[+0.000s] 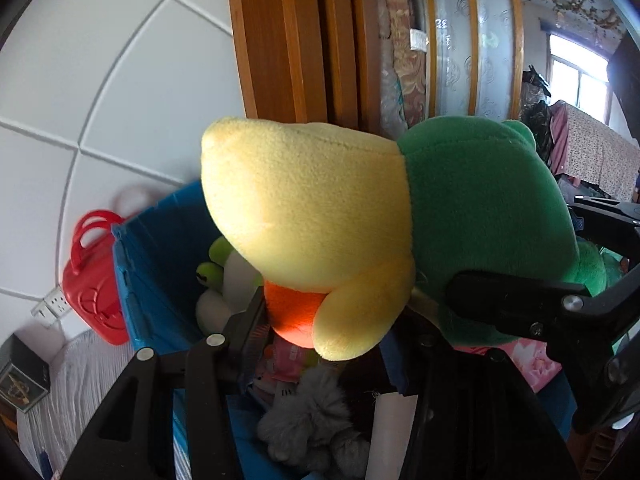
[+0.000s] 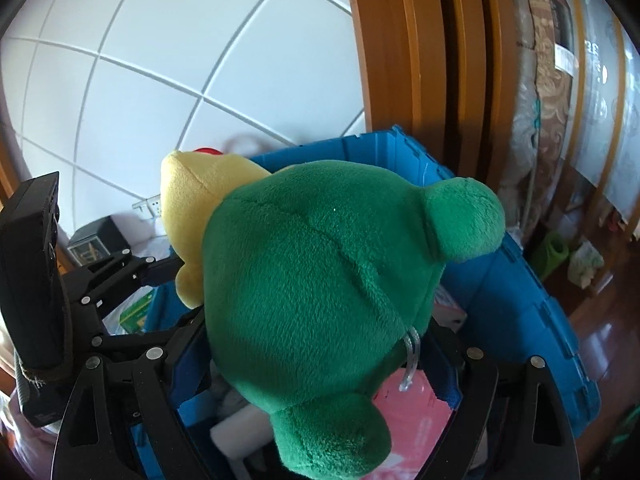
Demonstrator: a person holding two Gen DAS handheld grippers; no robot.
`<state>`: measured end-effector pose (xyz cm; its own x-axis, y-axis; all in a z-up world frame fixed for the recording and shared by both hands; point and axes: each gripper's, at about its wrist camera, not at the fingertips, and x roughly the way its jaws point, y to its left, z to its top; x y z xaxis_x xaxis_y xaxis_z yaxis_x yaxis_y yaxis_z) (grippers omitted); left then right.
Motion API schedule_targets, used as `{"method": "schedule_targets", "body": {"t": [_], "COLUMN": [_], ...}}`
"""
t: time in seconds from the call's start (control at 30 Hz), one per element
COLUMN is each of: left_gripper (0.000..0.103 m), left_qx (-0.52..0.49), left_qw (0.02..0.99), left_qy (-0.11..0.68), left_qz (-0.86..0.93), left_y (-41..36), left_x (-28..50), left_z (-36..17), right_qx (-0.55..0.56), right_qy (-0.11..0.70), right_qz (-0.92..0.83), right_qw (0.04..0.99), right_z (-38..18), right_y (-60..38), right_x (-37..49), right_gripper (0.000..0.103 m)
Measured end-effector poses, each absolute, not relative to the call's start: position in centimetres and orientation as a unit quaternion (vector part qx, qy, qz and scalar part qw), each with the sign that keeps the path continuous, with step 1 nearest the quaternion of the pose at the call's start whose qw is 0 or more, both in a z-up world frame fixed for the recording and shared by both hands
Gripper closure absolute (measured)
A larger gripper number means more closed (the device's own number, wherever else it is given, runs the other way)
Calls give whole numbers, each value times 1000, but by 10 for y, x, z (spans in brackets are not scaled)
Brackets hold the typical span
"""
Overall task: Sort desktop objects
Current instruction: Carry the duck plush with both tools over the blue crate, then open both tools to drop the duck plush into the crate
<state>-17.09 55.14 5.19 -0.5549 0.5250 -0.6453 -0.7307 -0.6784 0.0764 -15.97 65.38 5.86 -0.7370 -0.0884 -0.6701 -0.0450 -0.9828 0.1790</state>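
Though half hidden by its own bulk, judged clamped from both sides: plush frog [image 1: 320,208], up in the air just above the open blue crate [image 1: 152,264], touching nothing inside it.

Left tongs [image 1: 356,304]: partly closed, pinching the toy low down, orange-and-yellow underside at one finger, green back at the other.

Right tongs [image 2: 320,332]: spread wide yet gripping, spanning the broad green body.

Probably taken in two grips because soft and bulky, likely to sag or swing from a single pinch. Judged brought over the crate for lowering among the other soft toys. Not yet released.

Left wrist view, left to right:
- wall socket [image 1: 52,304] on the tiled wall
- red handbag-shaped plastic case [image 1: 96,276], leaning just beside the crate's outer wall
- down inside the crate: green-and-white plush [image 1: 224,276], grey fluffy toy [image 1: 312,412]
- alone in giving the frog's yellow belly and orange patch, plus the free room under it
- part of the right tongs at the far right edge

Right wrist view, left to right:
- left tongs reaching in to the yellow part
- green back and one stubby limb
- clear plastic tag loop [image 2: 412,356] dangling over a pink packet [image 2: 408,404]
- crate's far rim hard by the wooden door frame [image 2: 400,60]
- polished floor beyond

Whether the contents leave space enough: cannot tell from here.
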Motion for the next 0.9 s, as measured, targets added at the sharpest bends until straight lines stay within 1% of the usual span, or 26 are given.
{"method": "schedule_targets", "body": {"t": [0.2, 0.3, 0.47, 0.63, 0.73, 0.9], "left_gripper": [52, 52, 48, 48, 48, 48], "left_qx": [-334, -340, -334, -338, -328, -326], "left_qw": [350, 351, 346, 341, 338, 353], "left_qy": [166, 169, 167, 154, 153, 123], "left_qz": [859, 856, 861, 863, 869, 868], "left_y": [556, 555, 549, 543, 540, 520], "left_x": [-187, -188, -190, -193, -191, -180], "left_z": [43, 39, 38, 37, 38, 44], "right_qx": [361, 364, 361, 346, 344, 331], "right_qy": [-94, -93, -113, -118, -107, -111], "right_qz": [-928, -927, -925, -931, -932, -937], "right_qw": [3, -6, -7, -15, -23, -18], "right_z": [52, 47, 43, 53, 54, 55], "right_y": [655, 656, 661, 664, 662, 662], "right_x": [-172, -184, -187, -176, -167, -143], "right_gripper": [13, 11, 10, 9, 2, 2]}}
